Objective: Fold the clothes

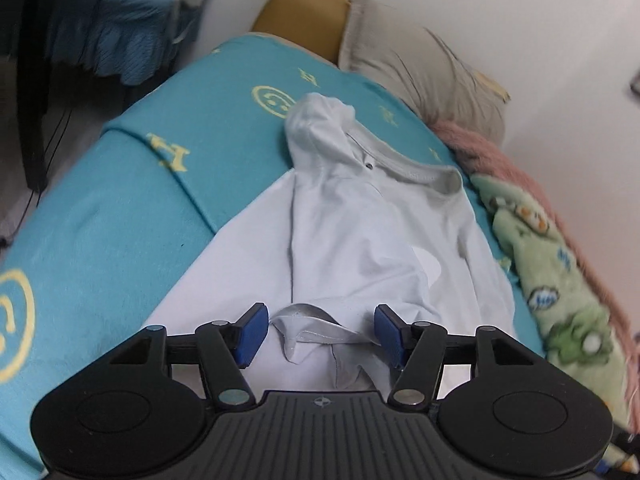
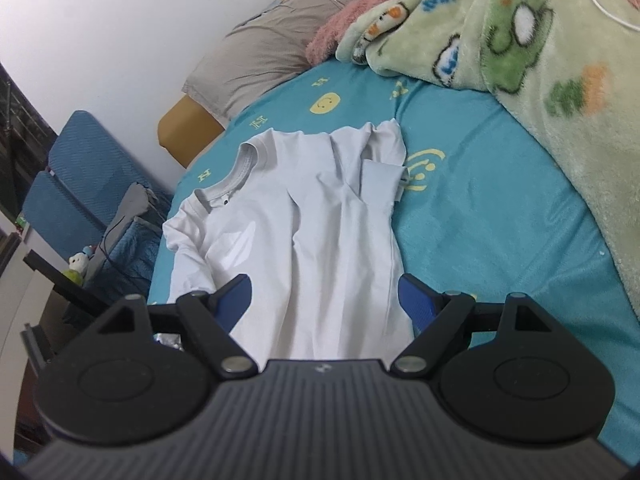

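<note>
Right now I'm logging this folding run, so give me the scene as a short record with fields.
garment: white T-shirt, spread on the bed
fold state: one side and its sleeve already folded inward; other sleeve bunched
surface: teal bedsheet with yellow smiley prints
left gripper: open, a crumpled edge of the shirt between its fingers, not clamped
right gripper: open, above the shirt's lower part
nearby: green cartoon blanket, grey pillow
</note>
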Action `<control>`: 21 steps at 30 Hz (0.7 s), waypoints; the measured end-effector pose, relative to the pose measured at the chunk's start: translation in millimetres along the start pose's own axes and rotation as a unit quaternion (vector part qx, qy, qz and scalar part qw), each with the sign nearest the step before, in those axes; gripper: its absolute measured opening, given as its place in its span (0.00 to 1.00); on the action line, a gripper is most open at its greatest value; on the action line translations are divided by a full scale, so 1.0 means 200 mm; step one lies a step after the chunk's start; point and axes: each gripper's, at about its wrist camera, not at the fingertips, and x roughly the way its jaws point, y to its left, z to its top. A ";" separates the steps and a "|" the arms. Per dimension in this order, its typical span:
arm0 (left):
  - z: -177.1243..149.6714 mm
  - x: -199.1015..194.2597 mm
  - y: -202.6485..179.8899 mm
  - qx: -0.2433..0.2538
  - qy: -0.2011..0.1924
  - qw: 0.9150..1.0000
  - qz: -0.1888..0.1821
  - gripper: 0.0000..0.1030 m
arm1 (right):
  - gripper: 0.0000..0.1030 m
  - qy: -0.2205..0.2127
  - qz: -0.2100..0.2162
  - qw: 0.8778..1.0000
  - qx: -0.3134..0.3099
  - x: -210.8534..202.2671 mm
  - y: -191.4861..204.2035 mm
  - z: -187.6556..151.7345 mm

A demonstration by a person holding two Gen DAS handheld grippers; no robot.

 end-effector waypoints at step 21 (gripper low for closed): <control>-0.05 -0.05 0.13 -0.215 0.001 0.974 -0.072 0.72 | 0.80 0.024 0.004 0.999 0.022 0.04 -0.03 -0.03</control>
